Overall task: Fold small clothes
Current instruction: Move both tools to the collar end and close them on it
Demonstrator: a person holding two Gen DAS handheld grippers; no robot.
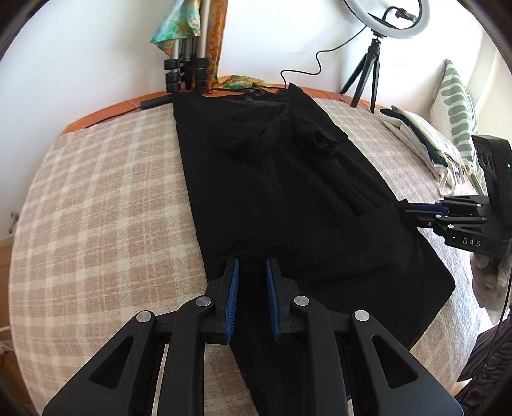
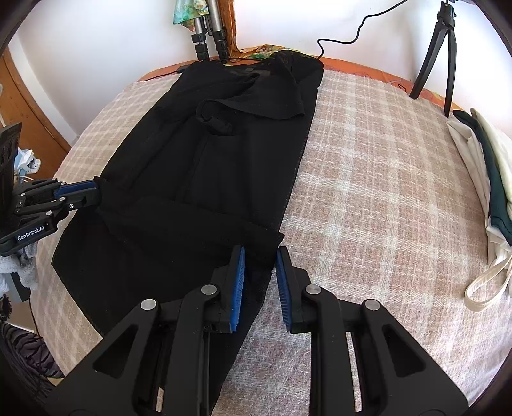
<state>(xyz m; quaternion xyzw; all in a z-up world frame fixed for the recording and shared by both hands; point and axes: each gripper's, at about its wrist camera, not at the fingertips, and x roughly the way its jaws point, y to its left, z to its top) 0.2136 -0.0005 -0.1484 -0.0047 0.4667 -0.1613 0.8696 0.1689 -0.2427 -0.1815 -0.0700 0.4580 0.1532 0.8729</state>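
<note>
A black garment (image 1: 288,192) lies lengthwise on the checked blanket (image 1: 105,198), its sides folded in toward the middle. It also shows in the right wrist view (image 2: 208,166). My left gripper (image 1: 252,272) is over the garment's near left edge, jaws a small gap apart with cloth between them. In the right wrist view my left gripper (image 2: 96,192) looks pinched on that edge. My right gripper (image 2: 260,259) straddles the garment's near right edge, jaws slightly apart. In the left wrist view my right gripper (image 1: 406,209) meets the cloth's right edge.
A stack of folded clothes (image 2: 486,179) lies at the right side of the bed. A black tripod (image 2: 438,48) with a ring light (image 1: 387,19) stands at the back right. Tripod legs (image 1: 185,70) and a cable lie at the far edge. A wooden cabinet (image 2: 22,105) stands left.
</note>
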